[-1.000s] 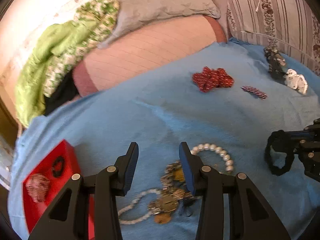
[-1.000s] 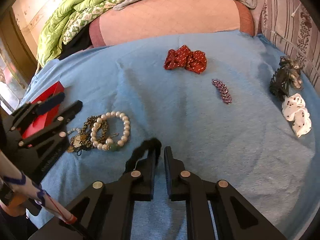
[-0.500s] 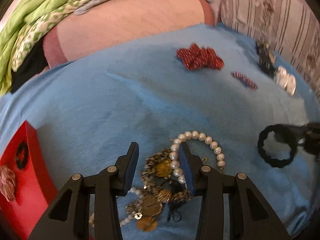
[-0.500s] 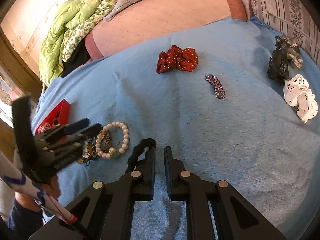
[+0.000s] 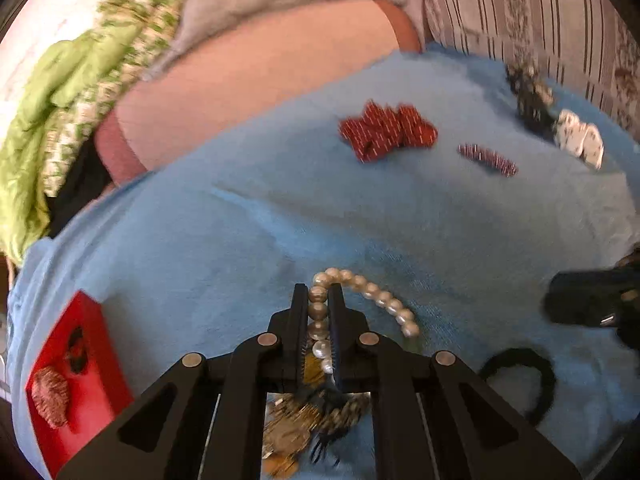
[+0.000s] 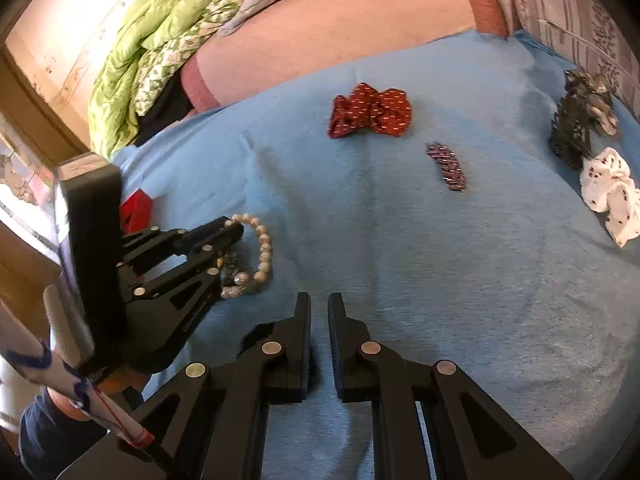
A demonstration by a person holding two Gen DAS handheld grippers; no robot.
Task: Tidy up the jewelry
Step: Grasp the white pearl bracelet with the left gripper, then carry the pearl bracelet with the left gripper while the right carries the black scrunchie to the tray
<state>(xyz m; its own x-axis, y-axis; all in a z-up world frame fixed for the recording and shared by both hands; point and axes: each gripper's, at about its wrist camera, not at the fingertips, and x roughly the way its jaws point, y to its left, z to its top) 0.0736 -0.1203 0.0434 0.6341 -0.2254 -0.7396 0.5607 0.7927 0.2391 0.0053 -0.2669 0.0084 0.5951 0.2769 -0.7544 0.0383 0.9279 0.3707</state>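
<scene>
My left gripper is shut on the pearl bracelet, whose beads sit between the fingers; it lies on the blue blanket over a heap of gold-coloured jewelry. A red box with two pieces inside stands at the left. The black hair tie lies on the blanket at the right. My right gripper is nearly closed and holds nothing; a bit of the black tie shows left of its fingers. The left gripper and pearl bracelet show in the right wrist view.
A red dotted scrunchie, a dark beaded clip, a black hair claw and a white dotted scrunchie lie further back on the blanket. A pink bolster, green quilt and striped pillow line the far side.
My left gripper has closed on the pearl bracelet. The black hair tie has left my right gripper and lies on the blanket.
</scene>
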